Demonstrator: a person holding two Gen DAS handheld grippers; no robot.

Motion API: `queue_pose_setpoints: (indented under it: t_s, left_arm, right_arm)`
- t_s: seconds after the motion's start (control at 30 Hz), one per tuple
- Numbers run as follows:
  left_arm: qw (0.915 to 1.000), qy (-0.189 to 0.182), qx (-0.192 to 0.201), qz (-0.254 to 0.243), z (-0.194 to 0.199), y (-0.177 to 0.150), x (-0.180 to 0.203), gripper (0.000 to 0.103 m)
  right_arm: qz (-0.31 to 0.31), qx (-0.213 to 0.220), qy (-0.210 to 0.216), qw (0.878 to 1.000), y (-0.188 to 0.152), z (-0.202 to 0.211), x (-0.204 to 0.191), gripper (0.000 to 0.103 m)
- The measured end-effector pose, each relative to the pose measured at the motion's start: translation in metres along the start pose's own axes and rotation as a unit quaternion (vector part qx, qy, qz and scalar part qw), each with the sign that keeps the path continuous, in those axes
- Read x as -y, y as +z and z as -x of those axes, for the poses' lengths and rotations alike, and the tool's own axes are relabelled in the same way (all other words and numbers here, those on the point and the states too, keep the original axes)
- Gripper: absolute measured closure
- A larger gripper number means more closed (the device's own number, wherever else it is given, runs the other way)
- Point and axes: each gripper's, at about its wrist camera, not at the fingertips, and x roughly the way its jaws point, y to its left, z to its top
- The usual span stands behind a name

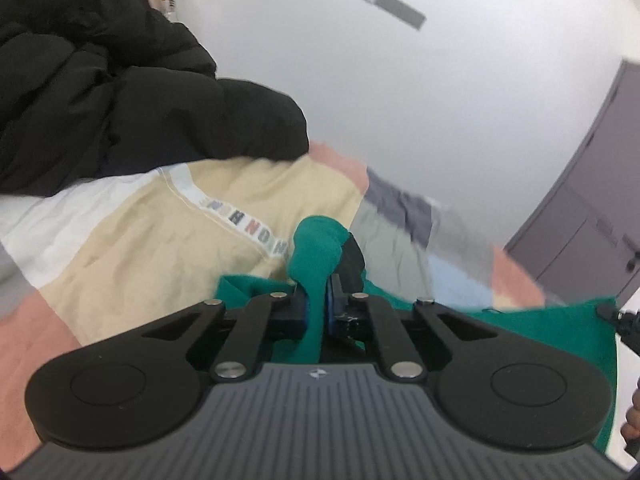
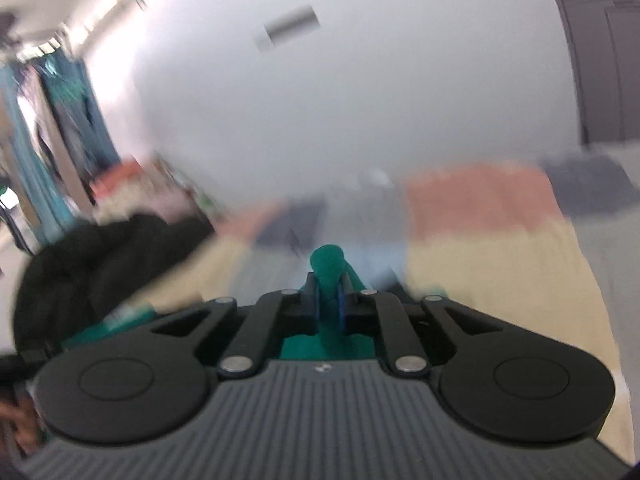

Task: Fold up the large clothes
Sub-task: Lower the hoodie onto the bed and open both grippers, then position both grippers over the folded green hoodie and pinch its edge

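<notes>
A green garment [image 1: 520, 332] hangs between my two grippers above a bed. My left gripper [image 1: 318, 304] is shut on a bunched fold of this green cloth, which pokes up past the blue pads [image 1: 331, 308]. In the blurred right wrist view my right gripper [image 2: 327, 300] is shut on another fold of the green garment [image 2: 326, 268], with cloth sticking out beyond the fingertips. The other gripper's tip shows at the right edge of the left wrist view, at the far end of the taut green cloth.
A black puffy jacket [image 1: 120, 92] lies heaped on the bed at the left. The bedspread [image 1: 140, 248] has cream, white, pink and grey patches. A white wall rises behind, with a grey door [image 1: 592, 208] at the right. Hanging clothes [image 2: 60, 120] show far left.
</notes>
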Motion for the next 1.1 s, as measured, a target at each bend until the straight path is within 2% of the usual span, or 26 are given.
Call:
queue_pose_setpoints:
  t_s: [0.13, 0.2, 0.3, 0.43, 0.6, 0.77, 0.87, 0.9, 0.93, 0.97, 1.0, 1.03, 1.1]
  left_arm:
    - [0.999, -0.004, 0.026, 0.036, 0.013, 0.007, -0.012, 0.095]
    - [0.9986, 0.004, 0.028, 0.044, 0.01, 0.009, -0.016, 0.095]
    - [0.999, 0.024, 0.026, 0.026, -0.001, 0.007, -0.015, 0.095]
    - [0.9989, 0.043, 0.0, 0.02, -0.018, 0.003, -0.017, 0.094]
    - [0.9974, 0.053, -0.047, 0.014, -0.043, -0.007, -0.023, 0.092]
    - [0.9972, 0.064, -0.033, -0.022, -0.037, -0.013, -0.013, 0.091]
    - [0.9968, 0.067, -0.026, -0.035, -0.025, -0.014, -0.005, 0.079]
    - [0.9969, 0.067, -0.026, -0.03, -0.021, -0.013, -0.004, 0.064]
    - [0.997, 0.069, -0.026, -0.022, -0.015, -0.013, -0.003, 0.048]
    - [0.9972, 0.071, -0.018, -0.017, -0.007, -0.012, -0.001, 0.044]
    - [0.9975, 0.068, -0.008, -0.017, 0.002, -0.012, 0.001, 0.043]
    - [0.9979, 0.06, 0.001, -0.022, 0.012, -0.011, 0.005, 0.043]
    - [0.9981, 0.053, 0.012, -0.028, 0.027, -0.011, 0.014, 0.043]
  right_arm:
    - [0.012, -0.005, -0.015, 1.0, 0.015, -0.035, -0.012, 0.092]
    - [0.002, -0.033, -0.029, 0.999, 0.01, -0.063, -0.009, 0.092]
    - [0.005, -0.075, -0.059, 0.995, -0.007, -0.101, -0.002, 0.092]
    - [-0.023, -0.141, -0.083, 0.986, -0.037, -0.14, 0.021, 0.092]
    - [-0.041, -0.176, -0.08, 0.98, -0.062, -0.154, 0.033, 0.092]
    - [-0.013, -0.167, -0.076, 0.983, -0.06, -0.141, 0.024, 0.089]
    - [0.021, -0.154, -0.081, 0.985, -0.051, -0.124, 0.012, 0.086]
    - [0.032, -0.152, -0.083, 0.984, -0.049, -0.118, 0.009, 0.083]
    - [0.041, -0.156, -0.085, 0.983, -0.047, -0.11, 0.006, 0.073]
    - [0.044, -0.16, -0.085, 0.982, -0.046, -0.103, 0.003, 0.059]
    - [0.043, -0.161, -0.079, 0.983, -0.046, -0.094, 0.001, 0.053]
    - [0.04, -0.159, -0.071, 0.984, -0.046, -0.082, -0.001, 0.051]
    - [0.038, -0.153, -0.065, 0.985, -0.046, -0.06, -0.005, 0.052]
